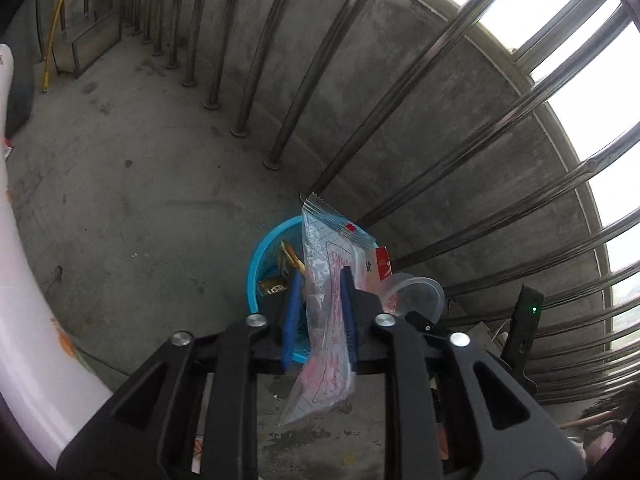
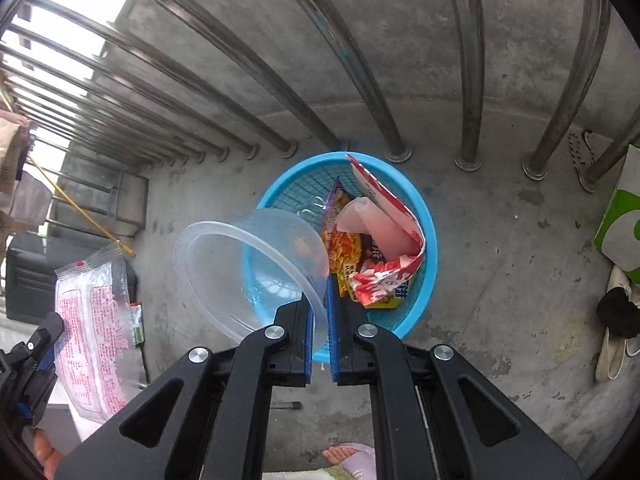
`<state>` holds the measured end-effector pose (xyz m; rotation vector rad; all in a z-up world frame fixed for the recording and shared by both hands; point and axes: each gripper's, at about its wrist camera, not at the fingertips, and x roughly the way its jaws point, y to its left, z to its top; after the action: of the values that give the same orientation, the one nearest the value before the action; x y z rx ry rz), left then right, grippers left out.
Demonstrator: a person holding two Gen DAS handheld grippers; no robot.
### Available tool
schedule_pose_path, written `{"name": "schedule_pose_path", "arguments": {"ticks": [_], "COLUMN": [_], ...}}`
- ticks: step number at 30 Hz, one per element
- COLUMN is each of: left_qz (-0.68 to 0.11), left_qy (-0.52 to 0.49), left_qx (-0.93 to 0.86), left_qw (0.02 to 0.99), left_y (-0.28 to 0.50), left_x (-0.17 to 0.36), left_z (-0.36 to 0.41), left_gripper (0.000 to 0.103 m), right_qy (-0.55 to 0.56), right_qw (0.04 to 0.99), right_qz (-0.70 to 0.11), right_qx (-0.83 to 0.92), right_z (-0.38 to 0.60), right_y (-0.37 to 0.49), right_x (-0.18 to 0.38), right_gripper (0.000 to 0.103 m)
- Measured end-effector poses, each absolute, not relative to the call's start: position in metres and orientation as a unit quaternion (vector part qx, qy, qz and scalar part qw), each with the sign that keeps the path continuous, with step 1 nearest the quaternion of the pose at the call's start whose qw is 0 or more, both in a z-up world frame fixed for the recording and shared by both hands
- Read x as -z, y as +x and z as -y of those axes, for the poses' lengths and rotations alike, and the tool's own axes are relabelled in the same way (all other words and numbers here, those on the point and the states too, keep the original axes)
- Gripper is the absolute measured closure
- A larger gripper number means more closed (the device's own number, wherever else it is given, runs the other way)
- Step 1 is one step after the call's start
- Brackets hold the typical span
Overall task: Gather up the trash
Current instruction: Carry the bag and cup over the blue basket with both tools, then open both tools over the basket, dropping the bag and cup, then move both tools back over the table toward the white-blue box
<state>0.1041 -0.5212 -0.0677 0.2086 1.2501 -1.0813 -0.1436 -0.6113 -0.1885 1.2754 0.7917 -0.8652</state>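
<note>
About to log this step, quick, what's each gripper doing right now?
Left gripper: jaws parted, clear printed wrapper hanging between them, not visibly pinched.
Right gripper: jaws nearly shut, clear plastic bowl by its rim between them, over the blue basket.

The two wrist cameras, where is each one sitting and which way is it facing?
Left wrist: on the left gripper, looking steeply down at the blue basket by the railing; its fingers flank a clear wrapper.
Right wrist: on the right gripper, looking down into the basket; a clear bowl sits between its fingers, toes below.
Shared: basket, wrapper, bowl, railing.
</note>
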Motion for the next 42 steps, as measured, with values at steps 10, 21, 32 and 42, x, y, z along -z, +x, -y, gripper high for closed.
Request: {"name": "schedule_pose_path", "arguments": {"ticks": [10, 21, 32, 42], "left_qz": [-0.554, -0.43, -0.401, -0.428], "left_qy": [0.083, 0.028, -0.019, -0.062], "left_qx": [0.471, 0.542, 0.433, 0.271], "left_qw": [0.682, 0.721, 0.807, 0.86], "left_y": [0.11, 0.093, 0.113, 0.115], "left_x": [0.077, -0.038, -0.078, -0.023], "left_z": [0.522, 0.402, 0.17, -0.035], "left_gripper": [0.049, 0.017, 0.009, 0.009], "right_qy": [0.567, 0.363, 0.139, 0.292], "right_qw": [0.628, 0.746, 0.853, 0.866], "right_qz": [-0.326, -0.308, -0.344, -0.405], "right_qx": [0.422, 0.466, 0.367, -0.023], "right_z": [0.615, 0.546, 0.413, 0.296], "right_y": [-0.159, -0.119, -0.028, 0.04], "right_x": [0.215, 0.065, -0.036, -0.027], "right_gripper": [0.055, 0.017, 0.006, 0.006]}}
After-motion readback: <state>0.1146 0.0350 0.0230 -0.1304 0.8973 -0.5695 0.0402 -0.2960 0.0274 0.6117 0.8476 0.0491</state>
